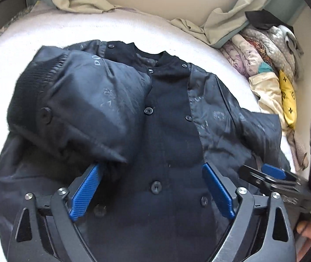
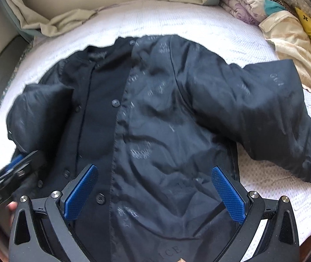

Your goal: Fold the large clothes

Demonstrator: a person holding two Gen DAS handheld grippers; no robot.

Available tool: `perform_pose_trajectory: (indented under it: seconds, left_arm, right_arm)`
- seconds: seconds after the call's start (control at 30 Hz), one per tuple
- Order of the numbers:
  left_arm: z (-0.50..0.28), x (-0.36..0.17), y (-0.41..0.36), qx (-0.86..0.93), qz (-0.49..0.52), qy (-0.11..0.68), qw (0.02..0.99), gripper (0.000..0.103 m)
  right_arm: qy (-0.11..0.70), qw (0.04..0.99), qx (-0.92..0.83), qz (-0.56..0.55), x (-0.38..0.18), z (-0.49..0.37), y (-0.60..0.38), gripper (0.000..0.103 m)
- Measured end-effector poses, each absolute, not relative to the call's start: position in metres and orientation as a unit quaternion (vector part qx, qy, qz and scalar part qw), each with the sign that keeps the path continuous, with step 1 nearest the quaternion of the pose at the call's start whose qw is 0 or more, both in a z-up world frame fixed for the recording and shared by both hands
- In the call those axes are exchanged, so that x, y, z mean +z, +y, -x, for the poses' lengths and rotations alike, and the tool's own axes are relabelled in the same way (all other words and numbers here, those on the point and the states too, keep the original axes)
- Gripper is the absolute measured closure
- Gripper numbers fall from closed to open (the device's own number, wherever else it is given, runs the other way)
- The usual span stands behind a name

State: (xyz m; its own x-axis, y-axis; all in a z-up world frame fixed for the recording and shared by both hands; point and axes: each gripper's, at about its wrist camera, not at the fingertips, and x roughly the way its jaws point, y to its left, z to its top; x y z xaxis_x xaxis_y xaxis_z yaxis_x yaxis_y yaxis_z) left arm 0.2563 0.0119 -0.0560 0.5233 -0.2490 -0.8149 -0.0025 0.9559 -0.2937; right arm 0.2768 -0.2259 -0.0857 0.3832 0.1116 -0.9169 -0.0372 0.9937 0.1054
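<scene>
A dark navy buttoned jacket (image 1: 166,135) lies front-up on a white bedspread (image 1: 46,32), collar away from me. Its left sleeve (image 1: 79,100) is folded across the chest, ribbed cuff at the far left. In the right wrist view the jacket (image 2: 155,131) has its right sleeve (image 2: 264,118) stretched out to the right. My left gripper (image 1: 152,170) is open above the jacket's lower front, its left pad by the folded sleeve's edge. My right gripper (image 2: 155,172) is open over the jacket's right panel; it also shows at the left wrist view's right edge (image 1: 273,174).
A pile of patterned bedding (image 1: 264,52) and a yellow cushion (image 1: 288,100) lie to the right on the bed. A beige sheet (image 1: 79,2) is bunched along the wall at the back. White bedspread (image 2: 264,185) shows beneath the outstretched sleeve.
</scene>
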Motion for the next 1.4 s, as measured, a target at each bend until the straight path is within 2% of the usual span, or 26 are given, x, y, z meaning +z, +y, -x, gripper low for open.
perform_pose_trajectory:
  seconds: [0.1, 0.17, 0.23, 0.4, 0.57, 0.67, 0.8, 1.03, 1.17, 1.4]
  left_arm:
    - [-0.247, -0.044, 0.013, -0.058, 0.102, 0.468, 0.876, 0.006]
    - [-0.238, -0.026, 0.018, -0.036, 0.075, 0.429, 0.900, 0.005]
    - [-0.227, -0.002, 0.025, -0.001, 0.042, 0.375, 0.926, 0.001]
    - [-0.193, 0.058, 0.044, 0.066, -0.008, 0.237, 0.969, 0.001]
    - [-0.178, 0.088, 0.070, 0.086, 0.017, 0.184, 0.979, 0.000]
    - [-0.179, 0.096, 0.086, 0.093, 0.046, 0.171, 0.980, 0.000]
    - [-0.168, 0.101, 0.111, 0.130, 0.075, 0.113, 0.982, 0.000]
    - [-0.174, 0.107, 0.156, 0.151, 0.128, 0.136, 0.971, 0.000]
    - [-0.178, 0.103, 0.169, 0.147, 0.155, 0.156, 0.964, 0.000]
    - [-0.183, 0.101, 0.165, 0.165, 0.123, 0.164, 0.965, 0.000]
  right_arm:
    - [0.568, 0.822, 0.040, -0.009, -0.101, -0.274, -0.221, 0.000]
    - [0.575, 0.817, 0.038, 0.006, -0.111, -0.273, -0.218, 0.000]
    - [0.584, 0.811, 0.035, 0.028, -0.122, -0.272, -0.214, 0.000]
    - [0.591, 0.803, 0.027, 0.079, -0.143, -0.269, -0.204, 0.000]
    - [0.592, 0.802, 0.022, 0.078, -0.154, -0.273, -0.202, 0.000]
    - [0.584, 0.807, 0.014, 0.083, -0.158, -0.271, -0.199, 0.000]
    - [0.560, 0.826, -0.004, 0.063, -0.161, -0.259, -0.200, 0.000]
    - [0.554, 0.826, -0.011, 0.101, -0.151, -0.263, -0.186, 0.000]
    - [0.498, 0.851, 0.019, 0.162, -0.115, -0.259, -0.153, 0.000]
    - [0.421, 0.869, 0.139, 0.220, -0.057, -0.249, -0.074, 0.000]
